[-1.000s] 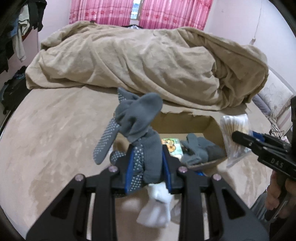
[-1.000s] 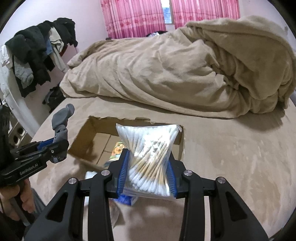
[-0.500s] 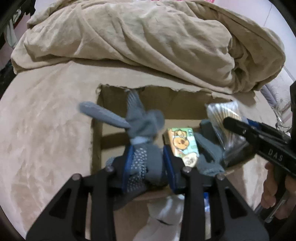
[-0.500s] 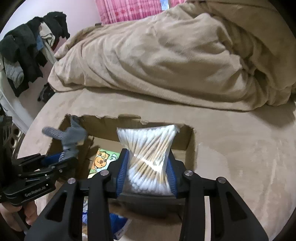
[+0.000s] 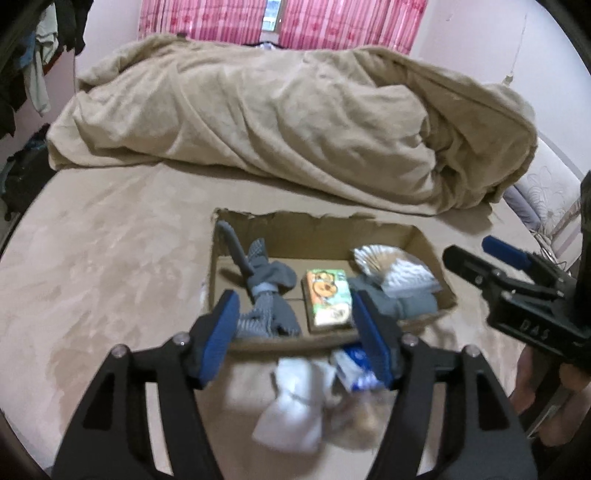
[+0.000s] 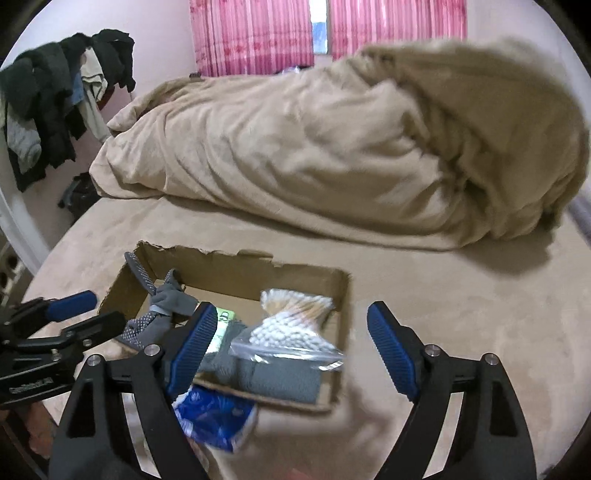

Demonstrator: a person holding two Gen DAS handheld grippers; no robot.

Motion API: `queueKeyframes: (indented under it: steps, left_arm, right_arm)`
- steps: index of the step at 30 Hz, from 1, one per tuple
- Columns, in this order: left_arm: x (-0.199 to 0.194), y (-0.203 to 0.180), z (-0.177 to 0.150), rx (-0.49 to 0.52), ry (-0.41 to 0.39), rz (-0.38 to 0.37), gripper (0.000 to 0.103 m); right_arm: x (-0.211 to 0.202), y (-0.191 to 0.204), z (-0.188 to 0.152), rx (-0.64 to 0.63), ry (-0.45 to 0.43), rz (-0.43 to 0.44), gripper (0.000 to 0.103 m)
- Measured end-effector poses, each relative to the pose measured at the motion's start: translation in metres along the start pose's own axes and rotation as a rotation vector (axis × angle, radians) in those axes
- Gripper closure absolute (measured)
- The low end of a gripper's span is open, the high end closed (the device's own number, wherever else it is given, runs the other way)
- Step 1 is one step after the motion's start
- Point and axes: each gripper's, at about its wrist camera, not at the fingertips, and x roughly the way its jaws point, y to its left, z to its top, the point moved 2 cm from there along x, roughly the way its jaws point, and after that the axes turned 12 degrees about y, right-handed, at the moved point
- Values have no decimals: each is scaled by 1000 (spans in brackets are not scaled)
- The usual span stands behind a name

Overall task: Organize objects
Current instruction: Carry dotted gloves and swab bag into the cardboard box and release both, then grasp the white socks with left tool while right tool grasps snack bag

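Home bedroom. I'm working over bed (image 5: 110, 266) with rumpled beige duvet (image 5: 280, 125); pink curtains (image 6: 258, 33) at window, clothes heaped on rack (image 6: 55, 96), pillow (image 5: 543, 192) to my right.

L black two-finger gripper w/ blue ribbed pads (image 5: 295, 334): jaws spread wide, nothing between them, pointing fwd and slightly down. R black two-finger gripper w/ blue ribbed pads (image 6: 291, 349): jaws also wide apart, empty, same fwd-down tilt. Each shows at the edge of the other's view, side by side. Bare fingers of R hand (image 5: 543, 391) wrap its handle.
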Motion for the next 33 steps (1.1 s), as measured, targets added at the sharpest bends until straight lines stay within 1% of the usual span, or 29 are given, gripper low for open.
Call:
queueKeyframes:
  steps: [4, 6, 9, 12, 15, 18, 21, 22, 24, 26, 29, 33]
  left_arm:
    - [-35, -2, -19, 0, -24, 11, 38]
    - [-53, -2, -30, -1, -39, 22, 38]
    - [-77, -4, -48, 3, -52, 16, 37]
    - [-91, -5, -63, 7, -55, 9, 37]
    - [-97, -8, -78, 16, -43, 14, 37]
    - [-95, -8, -93, 18, -24, 18, 37]
    - [-82, -9, -107, 42, -3, 54, 37]
    - [-77, -8, -111, 38, 9, 46, 37]
    - [-67, -5, -117, 29, 28, 30, 37]
    - [-57, -2, -121, 32, 40, 49, 37]
    - [-44, 2, -124, 27, 64, 29, 37]
    - [-27, 10, -126, 9, 100, 28, 37]
  right_arm:
    - [-35, 6, -12, -7, -21, 35, 17]
    - [-53, 8, -20, -1, -26, 42, 17]
    - [-78, 9, -34, 10, -34, 48, 17]
    - [-98, 13, -48, 9, -34, 56, 17]
    - [-113, 16, -60, 11, -33, 58, 17]
    - [-121, 19, -72, 13, -30, 64, 17]
    - [-122, 23, -81, 4, -17, 57, 17]
    - [-120, 25, -83, 1, -10, 57, 17]
    - [-112, 28, -88, -2, 8, 61, 17]
    - [-103, 32, -92, -3, 27, 68, 17]
    - [-86, 39, -99, -10, 60, 95, 17]
    - [-63, 50, -107, -35, 84, 111, 17]
